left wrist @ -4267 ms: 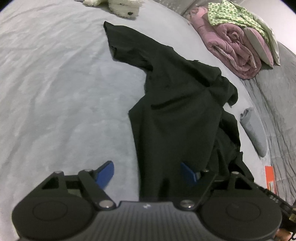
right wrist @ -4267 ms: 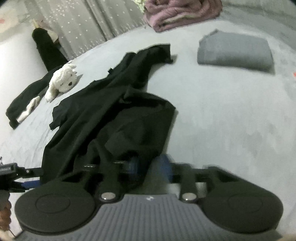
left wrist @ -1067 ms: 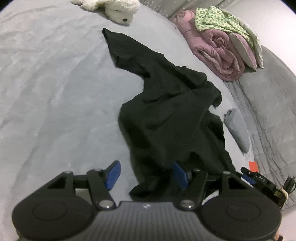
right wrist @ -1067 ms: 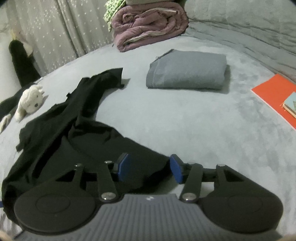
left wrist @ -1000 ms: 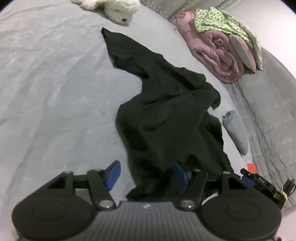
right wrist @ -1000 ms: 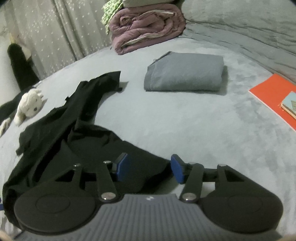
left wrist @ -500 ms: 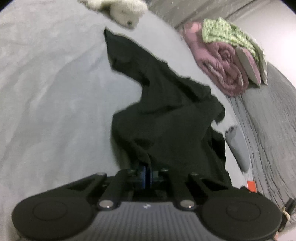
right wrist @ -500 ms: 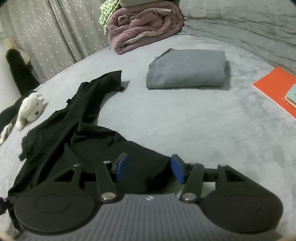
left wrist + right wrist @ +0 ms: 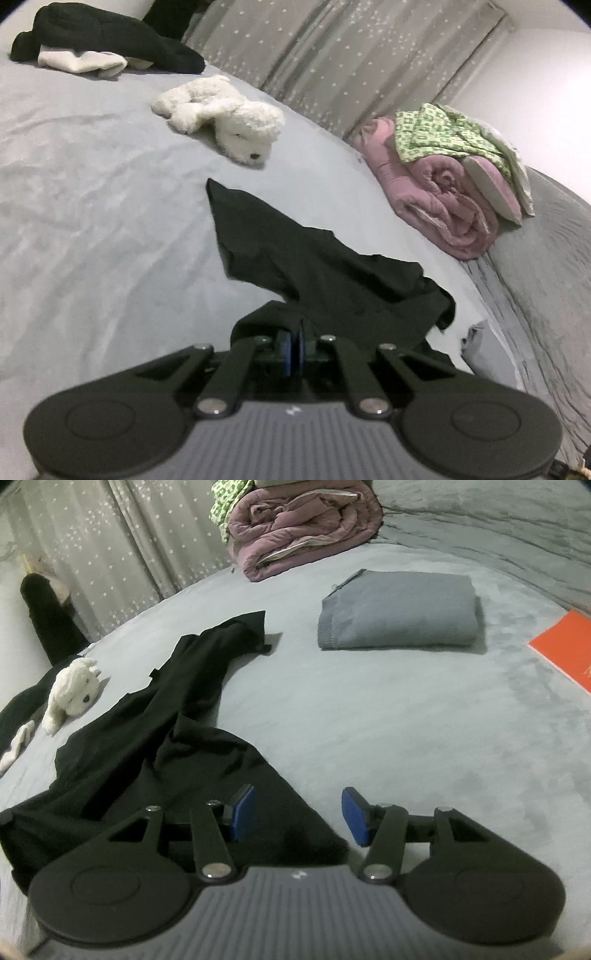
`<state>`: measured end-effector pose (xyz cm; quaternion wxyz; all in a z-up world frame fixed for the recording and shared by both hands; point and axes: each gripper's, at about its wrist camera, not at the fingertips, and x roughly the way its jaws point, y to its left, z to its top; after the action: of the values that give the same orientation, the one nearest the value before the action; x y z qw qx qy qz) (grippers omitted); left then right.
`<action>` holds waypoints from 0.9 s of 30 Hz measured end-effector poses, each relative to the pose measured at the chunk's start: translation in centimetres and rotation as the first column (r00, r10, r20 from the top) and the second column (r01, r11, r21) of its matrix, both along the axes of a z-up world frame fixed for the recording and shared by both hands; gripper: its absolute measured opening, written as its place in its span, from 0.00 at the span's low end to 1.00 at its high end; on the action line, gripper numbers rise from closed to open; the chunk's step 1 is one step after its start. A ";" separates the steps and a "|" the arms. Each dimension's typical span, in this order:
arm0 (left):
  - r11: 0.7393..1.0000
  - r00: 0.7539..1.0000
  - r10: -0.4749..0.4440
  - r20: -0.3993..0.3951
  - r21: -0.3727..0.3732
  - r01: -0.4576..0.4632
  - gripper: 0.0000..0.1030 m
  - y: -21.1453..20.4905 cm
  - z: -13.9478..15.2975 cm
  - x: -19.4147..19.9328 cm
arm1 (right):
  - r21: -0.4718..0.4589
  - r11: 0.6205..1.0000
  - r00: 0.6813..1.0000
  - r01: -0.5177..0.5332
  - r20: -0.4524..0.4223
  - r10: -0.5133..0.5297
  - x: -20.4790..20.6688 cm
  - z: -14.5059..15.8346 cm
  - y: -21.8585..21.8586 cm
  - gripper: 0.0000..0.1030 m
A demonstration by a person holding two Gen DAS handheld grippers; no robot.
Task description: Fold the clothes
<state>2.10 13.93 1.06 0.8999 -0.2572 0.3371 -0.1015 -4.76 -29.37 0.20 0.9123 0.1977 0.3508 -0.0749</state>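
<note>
Black fabric dominates both views: a crumpled black garment [image 9: 332, 273] lies spread on the grey bed [image 9: 92, 221], one pointed end stretching away toward a white plush toy [image 9: 221, 110] and the bulk of it bunched close to the cameras. The left claw [image 9: 293, 345] is clamped tight on a fold of that garment at its near edge — the blue pads [image 9: 284, 347] are pressed together with dark cloth pinched between them, and the fabric rises in a small peak where it is caught. The right claw [image 9: 299, 819] stands with its jaws apart over another near edge of the same black garment [image 9: 155, 738]; its left pad is over the cloth and its right pad is over bare bedding, neither pressing on anything. Farther along the bed in the right wrist view sits a folded grey garment [image 9: 399, 609], well apart from the black one, with an orange book [image 9: 565, 650] at the right edge of the picture. A rolled pink quilt [image 9: 443, 199] with a green patterned cloth [image 9: 443, 136] on top lies at the far side, before a star-dotted curtain [image 9: 332, 55]. More dark and white clothing [image 9: 92, 48] is heaped at the far left corner — beyond the plush toy.
</note>
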 end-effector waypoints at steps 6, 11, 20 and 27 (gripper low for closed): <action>0.999 0.999 -0.003 -0.049 0.038 0.005 0.33 -0.4 -0.4 0.0 | 0.004 1.000 1.000 -0.016 -0.002 0.016 0.3 0.0 0.4 0.55; 0.999 0.997 0.003 -0.074 0.048 0.001 0.46 0.3 -0.4 -1.0 | 0.007 1.000 1.000 -0.019 -0.006 0.019 0.3 -0.1 0.4 0.57; 1.000 0.987 0.004 -0.159 -0.014 -0.006 0.48 3.1 -1.1 -3.0 | 0.002 1.000 1.000 -0.022 -0.011 0.022 0.1 -0.1 0.4 0.57; 0.997 0.975 -0.063 -0.213 -0.057 0.052 0.48 3.6 -2.2 -3.6 | -0.011 0.999 0.999 -0.036 -0.027 0.035 -0.2 -0.3 0.3 0.57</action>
<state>-1.47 17.54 -1.13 0.8482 -0.2796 0.4369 -0.1076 -4.93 -29.08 -0.14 0.9098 0.1854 0.3660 -0.0633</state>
